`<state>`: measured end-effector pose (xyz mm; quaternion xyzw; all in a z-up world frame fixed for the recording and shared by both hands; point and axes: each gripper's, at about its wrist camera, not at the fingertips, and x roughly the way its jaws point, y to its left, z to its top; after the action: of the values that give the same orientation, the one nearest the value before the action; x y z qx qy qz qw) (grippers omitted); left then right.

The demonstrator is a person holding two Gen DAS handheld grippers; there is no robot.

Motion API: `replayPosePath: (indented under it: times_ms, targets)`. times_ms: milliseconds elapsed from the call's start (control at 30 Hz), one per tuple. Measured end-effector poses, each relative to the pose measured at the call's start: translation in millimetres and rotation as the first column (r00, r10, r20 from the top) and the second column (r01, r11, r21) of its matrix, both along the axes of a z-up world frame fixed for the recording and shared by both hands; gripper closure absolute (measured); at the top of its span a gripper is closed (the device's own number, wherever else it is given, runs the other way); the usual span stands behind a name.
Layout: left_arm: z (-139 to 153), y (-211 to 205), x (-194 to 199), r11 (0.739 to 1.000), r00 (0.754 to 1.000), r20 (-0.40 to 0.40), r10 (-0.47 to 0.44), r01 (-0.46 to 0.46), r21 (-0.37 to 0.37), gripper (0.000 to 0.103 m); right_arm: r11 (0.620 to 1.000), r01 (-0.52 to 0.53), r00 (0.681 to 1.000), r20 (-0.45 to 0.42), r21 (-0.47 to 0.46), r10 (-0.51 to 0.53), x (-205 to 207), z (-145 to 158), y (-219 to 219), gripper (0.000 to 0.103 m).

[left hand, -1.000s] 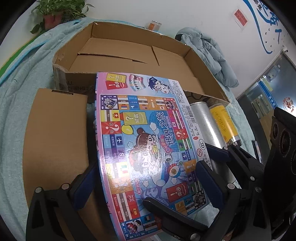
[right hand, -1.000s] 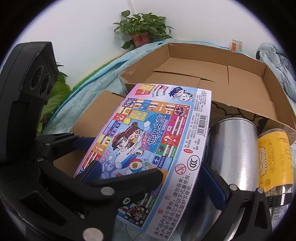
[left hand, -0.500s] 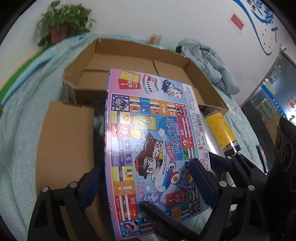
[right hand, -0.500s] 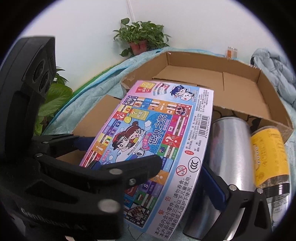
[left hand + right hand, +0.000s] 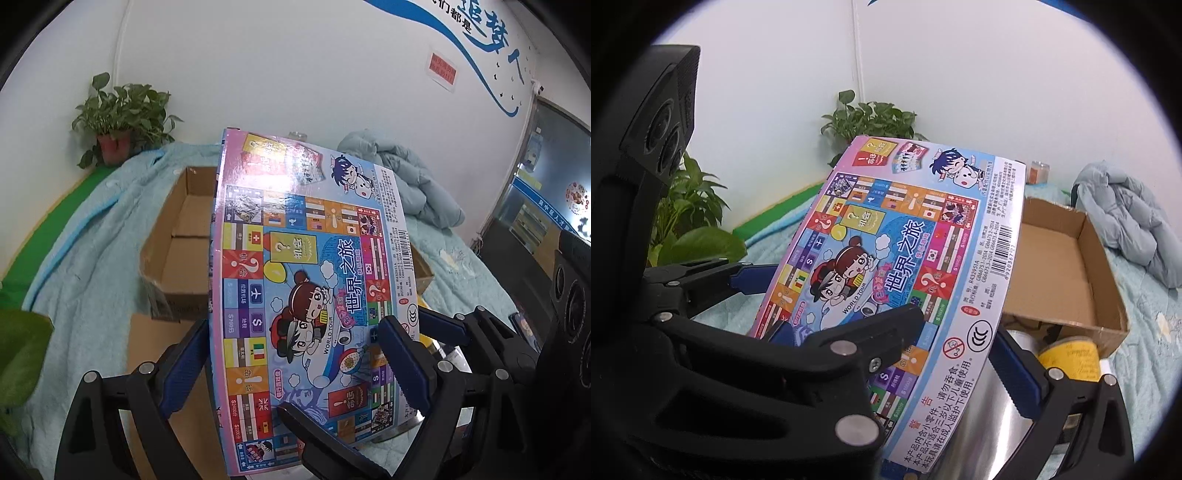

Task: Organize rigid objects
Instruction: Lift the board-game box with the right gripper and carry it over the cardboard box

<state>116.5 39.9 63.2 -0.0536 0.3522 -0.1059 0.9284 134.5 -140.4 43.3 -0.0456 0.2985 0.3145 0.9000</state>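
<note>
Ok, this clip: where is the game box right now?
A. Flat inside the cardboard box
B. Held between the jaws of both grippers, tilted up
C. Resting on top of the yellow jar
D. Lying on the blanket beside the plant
B: the game box is tilted up, clamped between the left gripper pads, with the right gripper jaws at its sides too, in front of the cardboard box.

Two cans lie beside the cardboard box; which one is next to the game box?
The plain silver can, right under the game box; the yellow-labelled can lies beyond it.

Both tongs, left tongs (image 5: 295, 354) and right tongs (image 5: 882, 332), are black plastic with blue pads and silver screws.
</note>
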Motion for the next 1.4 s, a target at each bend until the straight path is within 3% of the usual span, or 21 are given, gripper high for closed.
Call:
replayPosePath:
  times_ms: [333, 567, 1133, 1400]
  targets:
    - [50.6, 22.6, 45.2, 1.0, 1.0, 0.014, 0.011, -0.011, 0.011, 0.014, 1.0, -0.012, 1.0, 0.009, 0.005, 0.012, 35.3, 21.2, 21.8, 0.0]
    - [62.6, 25.4, 59.7, 1.0, 1.0, -0.003, 0.01, -0.01, -0.002, 0.014, 1.0, -0.019, 1.0, -0.002, -0.012, 0.019, 74.7, 28.1, 42.2, 0.0]
    - [47.1, 31.5, 109.4, 1.0, 0.999, -0.043, 0.01, -0.009, 0.013, 0.014, 0.999, -0.025, 0.998, -0.052, -0.03, 0.023, 121.6, 23.6, 70.9, 0.0]
    - [16.6, 31.9, 137.5, 1.0, 0.994, -0.106, 0.008, -0.005, 0.021, 0.014, 0.998, -0.033, 0.991, -0.128, -0.046, 0.027, 143.3, 5.4, 80.1, 0.0]
